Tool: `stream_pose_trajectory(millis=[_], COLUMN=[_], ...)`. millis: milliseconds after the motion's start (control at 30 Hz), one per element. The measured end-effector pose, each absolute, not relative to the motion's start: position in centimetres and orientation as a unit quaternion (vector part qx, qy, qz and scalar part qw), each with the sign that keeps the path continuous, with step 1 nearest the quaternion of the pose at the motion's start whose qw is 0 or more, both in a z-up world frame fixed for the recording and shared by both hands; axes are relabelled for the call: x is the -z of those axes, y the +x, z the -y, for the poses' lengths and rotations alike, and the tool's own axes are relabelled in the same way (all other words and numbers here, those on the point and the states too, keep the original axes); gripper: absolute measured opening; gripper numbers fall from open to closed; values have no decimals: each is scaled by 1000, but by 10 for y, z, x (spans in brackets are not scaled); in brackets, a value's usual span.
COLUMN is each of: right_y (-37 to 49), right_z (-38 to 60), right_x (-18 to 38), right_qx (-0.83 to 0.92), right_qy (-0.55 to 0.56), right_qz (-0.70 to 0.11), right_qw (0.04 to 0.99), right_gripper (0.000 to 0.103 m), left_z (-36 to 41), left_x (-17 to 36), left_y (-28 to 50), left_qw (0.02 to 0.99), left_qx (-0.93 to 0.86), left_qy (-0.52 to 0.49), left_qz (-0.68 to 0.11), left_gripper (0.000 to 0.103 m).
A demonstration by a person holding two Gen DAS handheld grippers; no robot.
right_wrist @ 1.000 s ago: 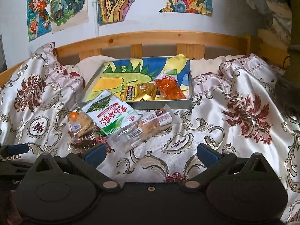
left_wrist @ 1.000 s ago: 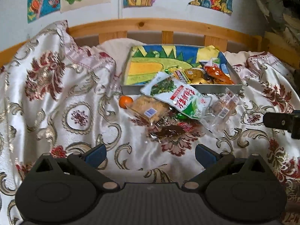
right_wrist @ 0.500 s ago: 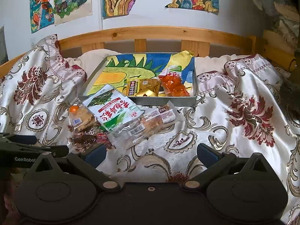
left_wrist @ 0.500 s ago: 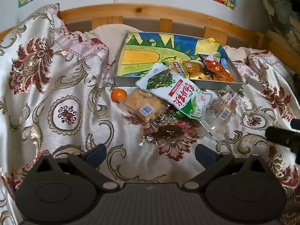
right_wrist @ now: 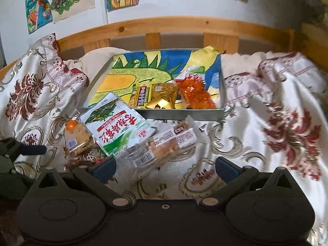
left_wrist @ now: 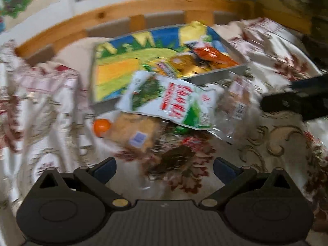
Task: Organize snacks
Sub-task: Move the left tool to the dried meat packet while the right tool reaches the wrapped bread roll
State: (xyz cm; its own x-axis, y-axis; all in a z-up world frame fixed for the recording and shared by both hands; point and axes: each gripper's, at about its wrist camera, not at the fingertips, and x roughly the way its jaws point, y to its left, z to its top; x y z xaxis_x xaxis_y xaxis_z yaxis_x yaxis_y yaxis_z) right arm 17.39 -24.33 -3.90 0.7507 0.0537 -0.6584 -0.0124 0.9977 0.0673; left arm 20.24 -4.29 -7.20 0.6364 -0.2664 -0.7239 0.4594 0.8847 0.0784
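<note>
Left wrist view, blurred by motion: the left gripper hangs over the patterned bedspread with its jaws spread wide and nothing between them. The landmark is the metal tray with a painted lining, lying at the wooden headboard. A few snacks sit in its right end, among them an orange-red packet and some gold-wrapped pieces; the blur hides their count. The rest lie in front of the tray: a white-and-green bag leaning on the tray's front wall, a clear packet of biscuits below it, a small orange ball at that packet's left, a dark-wrapped piece nearest the gripper, and a clear packet of rolls to the right. The other tool shows as a dark bar at the right edge.

Right wrist view, sharper: the right gripper is likewise wide open and empty, poised just short of the packet of rolls. Against the tray, the bag overlaps its front left corner. It is flat and glossy, with red lettering and a picture of greens. The biscuits and the ball lie left of the bag. Inside the tray sit a yellow-labelled sachet, gold pieces and the orange-red packet.

By my reading, the sorting is partly done: about half the snacks are in the tray, and some five are left on the bedspread.
</note>
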Motion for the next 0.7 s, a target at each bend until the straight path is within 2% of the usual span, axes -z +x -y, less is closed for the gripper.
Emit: stream_pose_trajectory(millis=[200,433,500,567,633,700], right_y=[208,236,242,245,246,245], right_z=[254,271,270,267,266,266], right_x=[57,78,80,83,85,85], right_qx=[-37,-53,-47,-38,-35,-40], right_qy=[87,187,182,171,162,161], right_qz=[-373,-368,-368,-373,-378,-378], right_qw=[923,909,911,911,911,911], right_gripper=[102,101,94,87,75,71], left_z=[41,45,46,47,49,50], left_x=[84,94,96,95,95,94], left_y=[226,246,248,246,242,238], left_qw=[872,865,863,862,860,856], left_qx=[247,250,251,254,256,264], left_qy=[95,103,105,108,120,127], left_qz=[-412,-422,-426,-425,-425,-425], left_gripper=[102,102,100,94,89,82])
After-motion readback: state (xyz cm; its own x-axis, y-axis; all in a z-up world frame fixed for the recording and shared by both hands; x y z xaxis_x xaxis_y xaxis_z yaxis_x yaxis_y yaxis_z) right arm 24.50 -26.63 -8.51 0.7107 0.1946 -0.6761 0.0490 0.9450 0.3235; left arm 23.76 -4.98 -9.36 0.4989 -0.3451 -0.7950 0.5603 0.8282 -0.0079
